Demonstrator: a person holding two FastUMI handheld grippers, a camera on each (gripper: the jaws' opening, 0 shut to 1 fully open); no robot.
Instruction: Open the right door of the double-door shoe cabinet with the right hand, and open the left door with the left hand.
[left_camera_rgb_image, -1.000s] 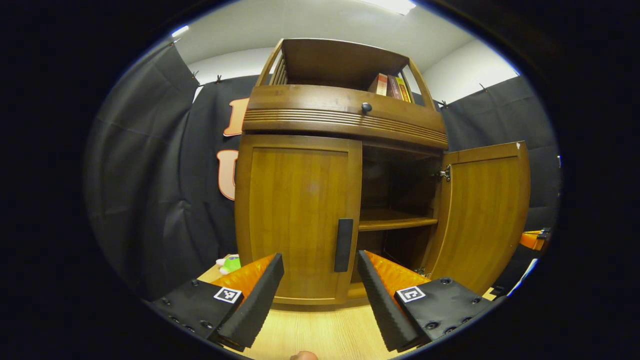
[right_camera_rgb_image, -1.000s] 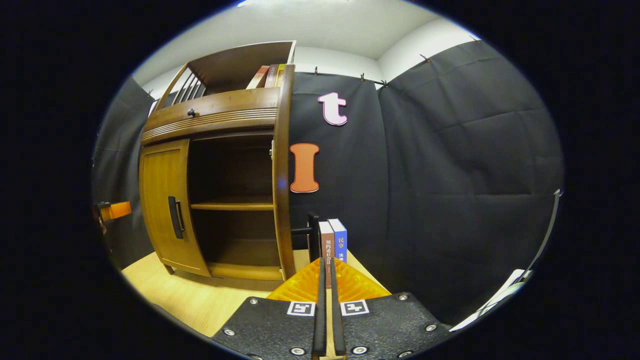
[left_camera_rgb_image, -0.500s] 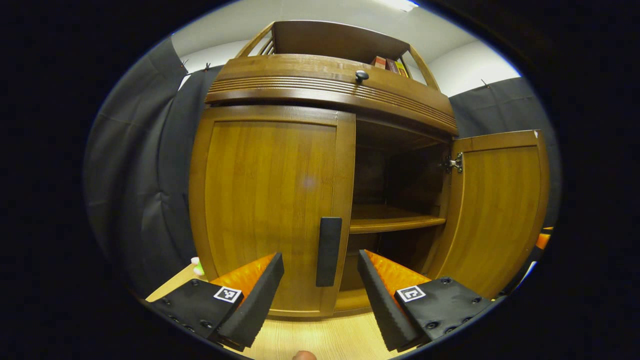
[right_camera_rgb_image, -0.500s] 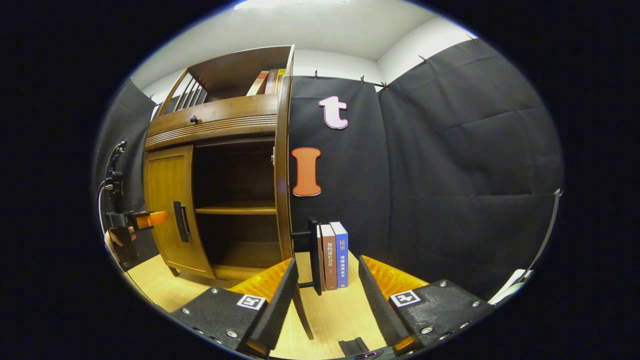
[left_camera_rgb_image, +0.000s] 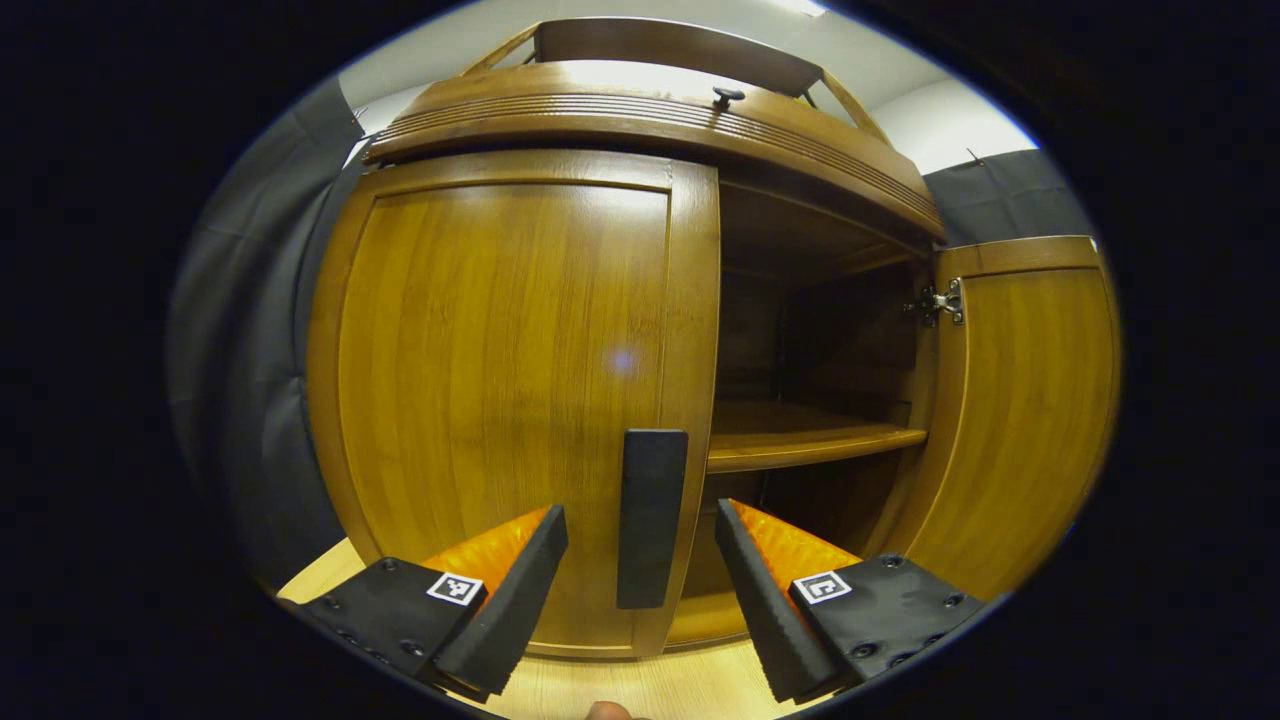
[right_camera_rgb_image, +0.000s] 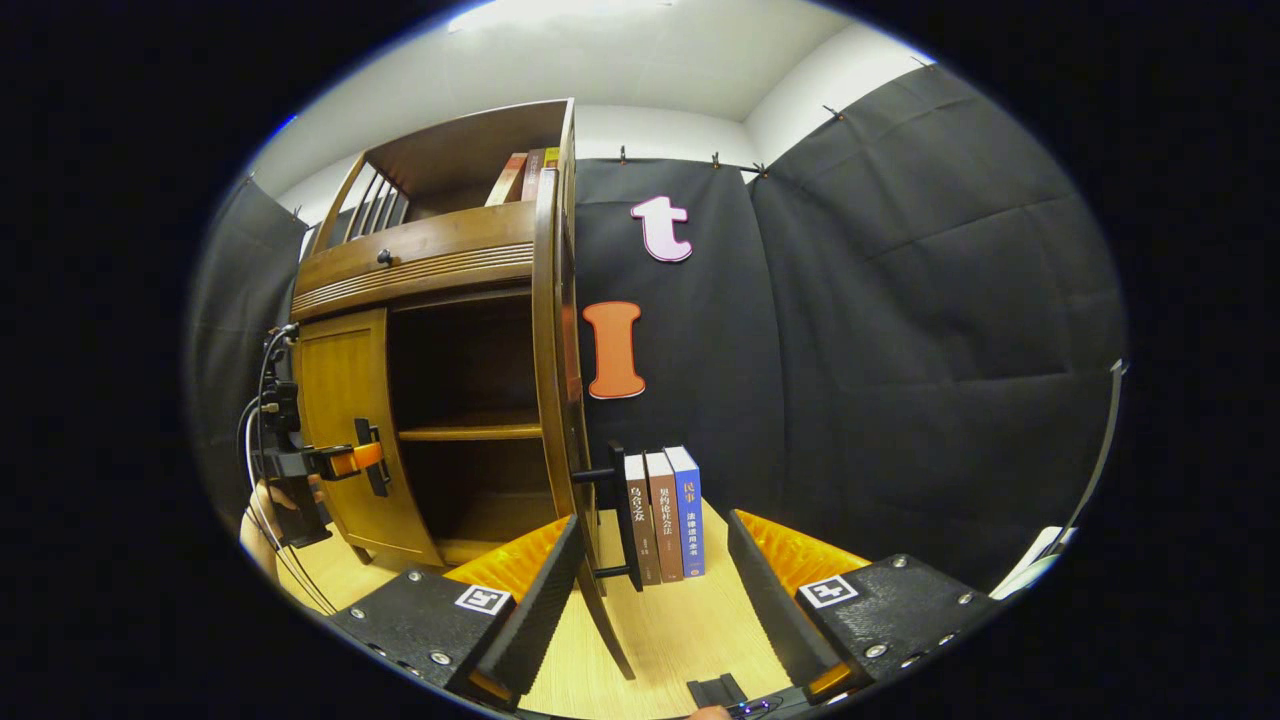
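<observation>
In the left gripper view the wooden shoe cabinet's left door is closed, with its dark vertical handle just ahead between the fingers of my open left gripper. The right door stands swung open, showing a shelf inside. In the right gripper view the right door is seen edge-on, its handle just beyond my open right gripper, which holds nothing. The left gripper shows at the left door's handle, held by a hand.
Three upright books stand on the light wooden tabletop right of the open door. More books lean in the cabinet's top rack, above a drawer with a small knob. Black cloth walls enclose the booth.
My left gripper has moved closer to the left door, so its handle now lies between the fingers. My right gripper opened, let go of the right door's handle and drew back slightly.
</observation>
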